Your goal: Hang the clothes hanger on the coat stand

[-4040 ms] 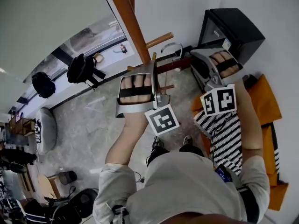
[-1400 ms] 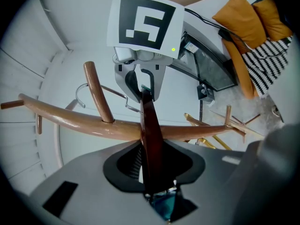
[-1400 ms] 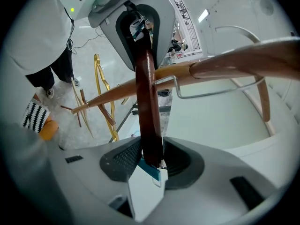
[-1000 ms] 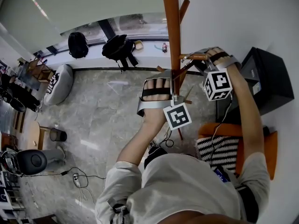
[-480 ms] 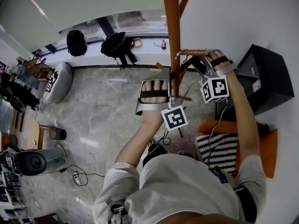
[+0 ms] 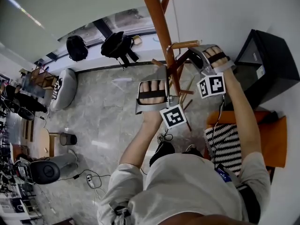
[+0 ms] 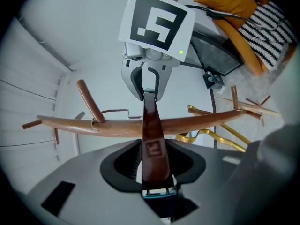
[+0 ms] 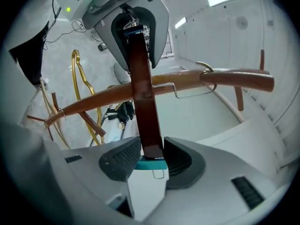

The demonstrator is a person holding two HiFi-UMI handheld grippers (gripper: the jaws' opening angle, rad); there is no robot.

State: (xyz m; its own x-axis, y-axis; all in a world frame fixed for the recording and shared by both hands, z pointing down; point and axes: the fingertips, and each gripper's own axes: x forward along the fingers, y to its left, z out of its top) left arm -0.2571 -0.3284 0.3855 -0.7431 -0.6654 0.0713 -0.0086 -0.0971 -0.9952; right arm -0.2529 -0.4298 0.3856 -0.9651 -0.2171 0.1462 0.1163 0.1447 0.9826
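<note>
Grey floor [image 6: 103,107] far below; left gripper [image 7: 152,170] and right gripper [image 8: 150,158] each pinch a hanger [image 7: 151,130] end, bar level between them, its hook [image 8: 206,69] seemingly over the stand's [image 6: 157,18] peg [image 6: 185,44], midway.

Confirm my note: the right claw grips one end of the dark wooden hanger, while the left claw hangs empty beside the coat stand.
Wrong about the left claw: it is not empty. The left gripper view shows it clamped on the other end of the hanger, jaws just eased slightly wider. The right claw does grip one end, beside the coat stand.
</note>
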